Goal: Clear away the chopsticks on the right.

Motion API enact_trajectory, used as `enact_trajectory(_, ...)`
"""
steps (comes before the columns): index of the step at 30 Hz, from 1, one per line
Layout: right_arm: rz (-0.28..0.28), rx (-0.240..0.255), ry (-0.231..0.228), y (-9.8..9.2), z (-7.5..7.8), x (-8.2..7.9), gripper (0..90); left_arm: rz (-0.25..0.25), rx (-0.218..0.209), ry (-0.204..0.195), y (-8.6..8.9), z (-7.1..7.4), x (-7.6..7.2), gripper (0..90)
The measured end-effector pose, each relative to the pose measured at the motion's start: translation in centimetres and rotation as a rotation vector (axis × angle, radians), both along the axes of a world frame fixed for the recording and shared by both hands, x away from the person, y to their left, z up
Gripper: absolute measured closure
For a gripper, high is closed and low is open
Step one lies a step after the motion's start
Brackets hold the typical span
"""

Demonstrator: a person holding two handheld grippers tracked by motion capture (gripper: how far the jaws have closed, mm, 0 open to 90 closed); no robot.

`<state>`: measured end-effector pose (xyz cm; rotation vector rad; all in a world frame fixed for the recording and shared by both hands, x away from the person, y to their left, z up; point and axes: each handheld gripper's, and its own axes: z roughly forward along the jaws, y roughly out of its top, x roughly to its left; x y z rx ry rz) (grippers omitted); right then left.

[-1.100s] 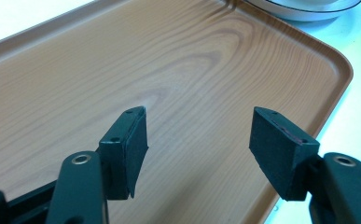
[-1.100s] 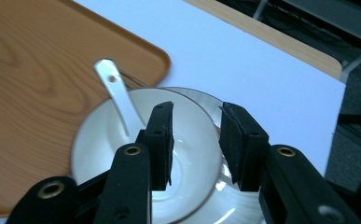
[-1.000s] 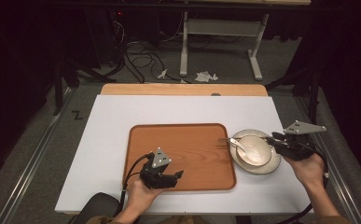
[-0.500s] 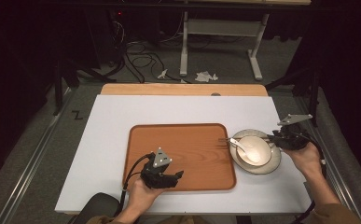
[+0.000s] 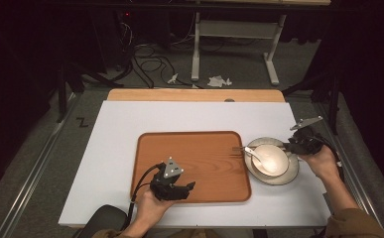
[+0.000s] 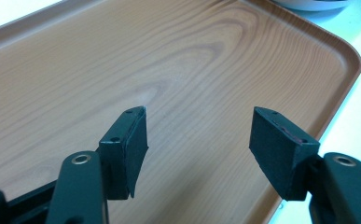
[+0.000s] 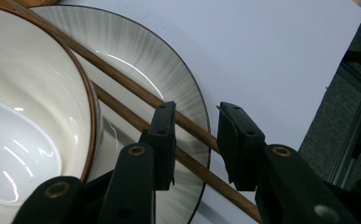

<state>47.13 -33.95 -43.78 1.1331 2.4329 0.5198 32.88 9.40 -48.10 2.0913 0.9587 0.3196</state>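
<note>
A pair of brown chopsticks (image 7: 122,79) lies across a grey-rimmed plate (image 7: 136,51), next to a white bowl (image 7: 29,93). My right gripper (image 7: 194,109) stands open over their near ends at the plate's right rim, with one stick running between its jaws; the pads do not press on it. In the high view the right gripper (image 5: 289,145) points left at the plate (image 5: 288,176), where the bowl (image 5: 274,159) holds a white spoon (image 5: 254,154). The chopsticks' tips (image 5: 238,149) reach the wooden tray (image 5: 199,153). My left gripper (image 5: 189,187) (image 6: 197,116) hovers open over the tray (image 6: 192,56), with nothing between its jaws.
Tray and plate sit on a white tabletop (image 5: 120,148) with a wooden strip (image 5: 194,95) along its far edge. The table's right edge (image 7: 327,88) is close beside the right gripper. Beyond the table are floor cables (image 5: 145,54) and a metal stand (image 5: 197,49).
My right gripper has shifted a little left and farther from the person, onto the near ends of the chopsticks at the plate's rim. The left gripper has stayed where it was.
</note>
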Motion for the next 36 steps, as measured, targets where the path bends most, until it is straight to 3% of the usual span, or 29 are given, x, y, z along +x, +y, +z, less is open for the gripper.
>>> enact_trajectory(12,0.032,-0.001,0.031,0.1,-0.6,1.0,65.6,-0.005,0.009,0.007,-0.2,-0.2,0.0,36.9)
enact_trajectory(15,0.043,-0.026,0.044,0.4,-0.7,1.3,65.5,-0.001,0.01,0.007,-0.2,-0.3,0.0,36.9)
enact_trajectory(22,0.055,-0.003,0.088,0.5,-0.8,1.8,65.5,-0.004,0.015,0.008,-0.2,-0.3,0.0,36.8)
enact_trajectory(33,0.055,0.008,0.109,0.2,-0.8,2.1,65.6,-0.004,0.016,0.009,-0.2,-0.3,0.0,36.8)
enact_trajectory(36,0.051,0.022,0.133,0.1,-0.7,2.2,67.1,-0.004,0.018,0.008,-0.2,-0.3,0.0,36.8)
